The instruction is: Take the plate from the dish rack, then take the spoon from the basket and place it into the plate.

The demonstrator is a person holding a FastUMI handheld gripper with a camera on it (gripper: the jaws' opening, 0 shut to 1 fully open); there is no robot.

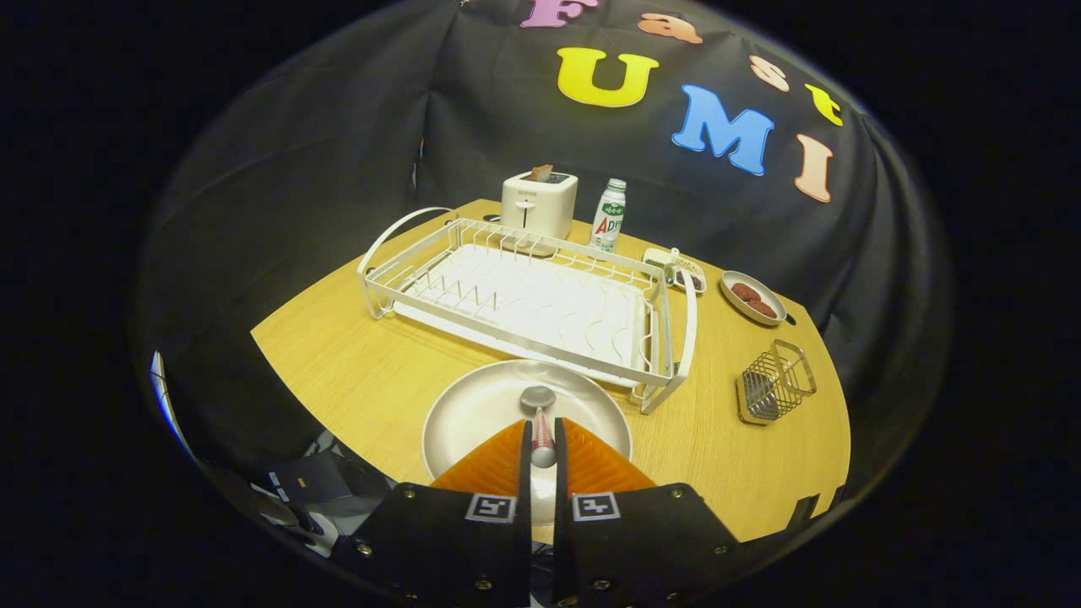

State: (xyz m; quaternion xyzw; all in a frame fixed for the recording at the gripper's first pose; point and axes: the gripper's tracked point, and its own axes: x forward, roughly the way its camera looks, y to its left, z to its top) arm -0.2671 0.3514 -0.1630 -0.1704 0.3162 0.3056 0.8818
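Note:
A pale round plate [473, 414] lies flat on the wooden table just in front of the white dish rack [524, 295], which holds no dishes. My gripper [541, 443] hangs over the plate's near side, its orange fingers [498, 460] shut on the handle of a spoon [539, 404]. The spoon points away from me, its metal bowl out over the middle of the plate. I cannot tell whether the bowl touches the plate. A small wire basket [773, 382] stands to the right of the rack, with nothing in it.
Behind the rack stand a white toaster [539, 203] with toast in it and a small bottle [609, 215]. A small dish with dark red pieces [752, 297] and a small white object [676, 268] sit at the back right. The table's edge [338, 422] runs close on the left.

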